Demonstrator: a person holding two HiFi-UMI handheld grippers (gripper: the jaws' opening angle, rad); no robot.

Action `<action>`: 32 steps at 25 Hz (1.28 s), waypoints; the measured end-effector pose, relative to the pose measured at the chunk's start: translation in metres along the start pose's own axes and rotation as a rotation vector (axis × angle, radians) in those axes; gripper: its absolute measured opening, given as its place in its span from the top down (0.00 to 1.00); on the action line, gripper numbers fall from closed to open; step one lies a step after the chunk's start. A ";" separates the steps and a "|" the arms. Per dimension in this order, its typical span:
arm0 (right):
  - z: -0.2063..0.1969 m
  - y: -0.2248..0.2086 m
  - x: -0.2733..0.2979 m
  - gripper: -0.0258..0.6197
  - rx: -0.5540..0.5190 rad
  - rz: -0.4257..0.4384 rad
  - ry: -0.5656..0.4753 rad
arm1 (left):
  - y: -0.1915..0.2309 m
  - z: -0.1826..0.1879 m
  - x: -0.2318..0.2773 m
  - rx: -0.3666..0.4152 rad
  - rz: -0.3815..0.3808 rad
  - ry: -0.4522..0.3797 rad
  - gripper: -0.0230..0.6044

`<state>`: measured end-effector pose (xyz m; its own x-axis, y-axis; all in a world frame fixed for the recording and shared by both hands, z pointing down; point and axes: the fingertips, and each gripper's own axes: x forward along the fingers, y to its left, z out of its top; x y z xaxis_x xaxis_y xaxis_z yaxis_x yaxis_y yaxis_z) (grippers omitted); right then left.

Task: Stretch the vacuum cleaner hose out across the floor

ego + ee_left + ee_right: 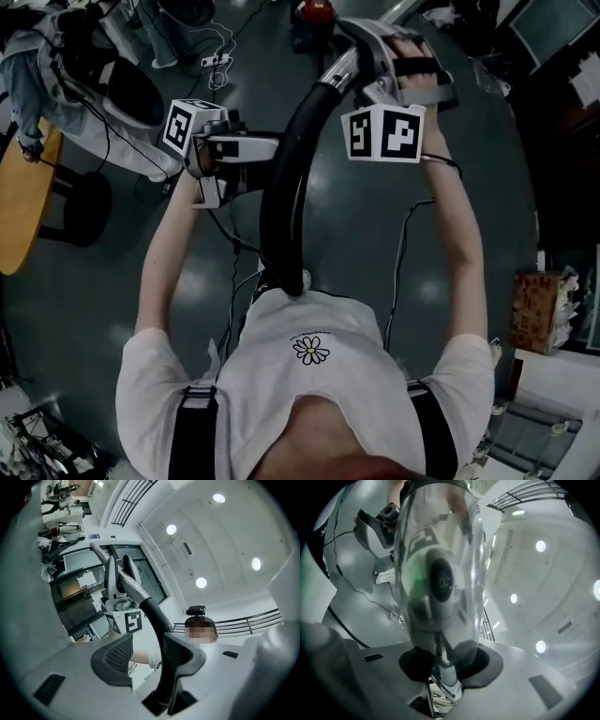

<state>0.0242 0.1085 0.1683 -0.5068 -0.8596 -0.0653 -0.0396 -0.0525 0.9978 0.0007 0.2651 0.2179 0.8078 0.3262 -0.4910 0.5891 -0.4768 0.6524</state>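
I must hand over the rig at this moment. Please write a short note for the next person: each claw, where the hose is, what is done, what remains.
Left claw: open. The hose runs between its jaws, close to one pad, but is not clamped.
Right claw: shut on the wand at the hose's end, held up in front.
Hose: hangs in an arc in the air from the wand down toward the person's chest, not laid on the floor.
Done: the wand end is gripped and lifted.
Left: probably close the left claw on the hose, then stretch it out across the floor.
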 end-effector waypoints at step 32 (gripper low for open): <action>0.101 -0.001 -0.085 0.78 -0.224 -0.053 -0.481 | -0.046 -0.063 0.109 0.137 -0.033 0.021 0.70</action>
<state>-0.0199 0.2332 0.1719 -0.8490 -0.5251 -0.0593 0.0821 -0.2419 0.9668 0.0635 0.3740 0.1708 0.7893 0.3600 -0.4973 0.6079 -0.5721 0.5506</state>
